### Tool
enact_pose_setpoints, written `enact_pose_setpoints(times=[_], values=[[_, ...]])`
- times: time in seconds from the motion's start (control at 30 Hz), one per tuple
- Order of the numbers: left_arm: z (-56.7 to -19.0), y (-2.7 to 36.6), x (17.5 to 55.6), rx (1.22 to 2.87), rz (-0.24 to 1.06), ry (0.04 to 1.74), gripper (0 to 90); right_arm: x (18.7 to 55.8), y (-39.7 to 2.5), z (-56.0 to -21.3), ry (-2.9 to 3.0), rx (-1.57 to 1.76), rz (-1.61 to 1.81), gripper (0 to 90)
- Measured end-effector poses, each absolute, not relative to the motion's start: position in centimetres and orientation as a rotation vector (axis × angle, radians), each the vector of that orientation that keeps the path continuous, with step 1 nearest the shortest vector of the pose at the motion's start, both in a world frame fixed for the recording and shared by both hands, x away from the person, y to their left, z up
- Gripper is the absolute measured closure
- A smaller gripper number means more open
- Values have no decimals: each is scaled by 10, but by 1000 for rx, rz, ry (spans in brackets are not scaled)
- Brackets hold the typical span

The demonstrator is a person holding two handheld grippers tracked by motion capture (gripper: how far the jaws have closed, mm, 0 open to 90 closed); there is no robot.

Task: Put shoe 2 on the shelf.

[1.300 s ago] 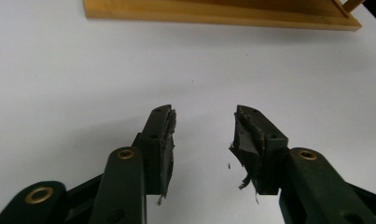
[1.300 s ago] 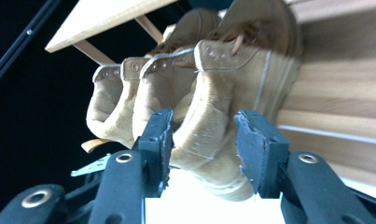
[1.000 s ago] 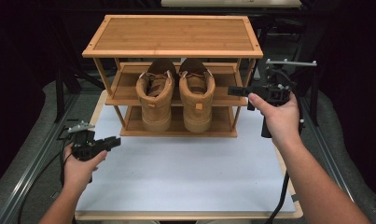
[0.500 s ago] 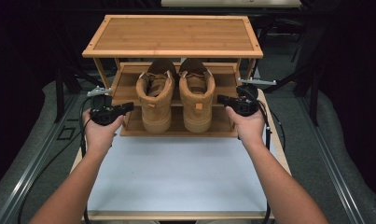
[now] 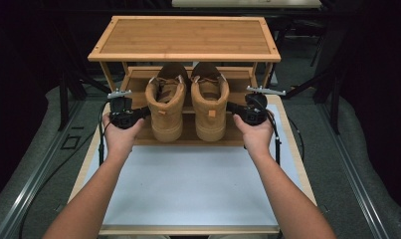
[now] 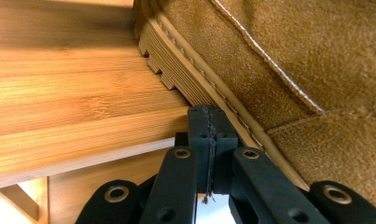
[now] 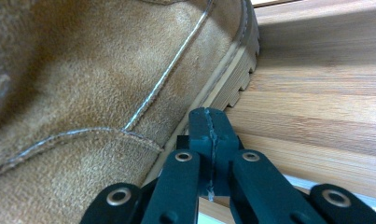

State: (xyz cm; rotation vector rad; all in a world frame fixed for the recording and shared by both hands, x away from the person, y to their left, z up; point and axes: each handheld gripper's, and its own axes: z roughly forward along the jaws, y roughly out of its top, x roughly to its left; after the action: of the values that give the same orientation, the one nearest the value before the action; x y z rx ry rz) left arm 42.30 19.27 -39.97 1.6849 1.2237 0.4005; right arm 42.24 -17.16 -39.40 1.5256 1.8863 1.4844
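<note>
High view: two forearms come up from the near edge over a white mat (image 5: 188, 184) that covers the surface. Beyond the mat's far edge, the left hand (image 5: 119, 137) holds the left gripper (image 5: 144, 112) against the outer side of the left boot (image 5: 165, 107), and the right hand (image 5: 255, 134) holds the right gripper (image 5: 231, 106) against the outer side of the right boot (image 5: 209, 104). A cable trails down from each gripper past the wrist.

Both tan suede boots stand upright, side by side and just about touching, heels toward the person, on the middle shelf (image 5: 138, 82) of a bamboo shoe rack (image 5: 185, 37). The rack sits at the far end of the surface, its broad top board above and behind the boots, a lower shelf under them.

Left gripper view: the two black jaws are pressed flat together with nothing between them, their tip (image 6: 207, 122) touching the boot's ridged sole (image 6: 176, 60) just where it meets the shelf board (image 6: 78, 112); suede upper rises beyond.

Right gripper view: the jaws are likewise pressed together on nothing, the tip (image 7: 208, 125) at the edge of the other boot's lugged sole (image 7: 237, 74), with shelf wood (image 7: 316, 112) stretching beyond.
</note>
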Motion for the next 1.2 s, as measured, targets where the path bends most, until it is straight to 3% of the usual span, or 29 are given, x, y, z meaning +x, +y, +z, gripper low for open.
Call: enact_pose_setpoints(times=[0.57, 0.87, 1.03, 1.2], values=[[-396, 183, 423, 1682, 365, 1249, 900, 417, -155, -394, 1859, 1610, 1554, 900], [-399, 185, 421, 1686, 348, 1240, 900, 412, -150, -391, 1880, 1539, 1428, 900], [-394, 193, 400, 1716, 296, 1153, 900, 398, -158, -387, 1925, 1472, 1499, 900], [-394, 192, 376, 1794, 351, 1099, 900, 374, -162, -392, 2003, 1429, 1465, 900]])
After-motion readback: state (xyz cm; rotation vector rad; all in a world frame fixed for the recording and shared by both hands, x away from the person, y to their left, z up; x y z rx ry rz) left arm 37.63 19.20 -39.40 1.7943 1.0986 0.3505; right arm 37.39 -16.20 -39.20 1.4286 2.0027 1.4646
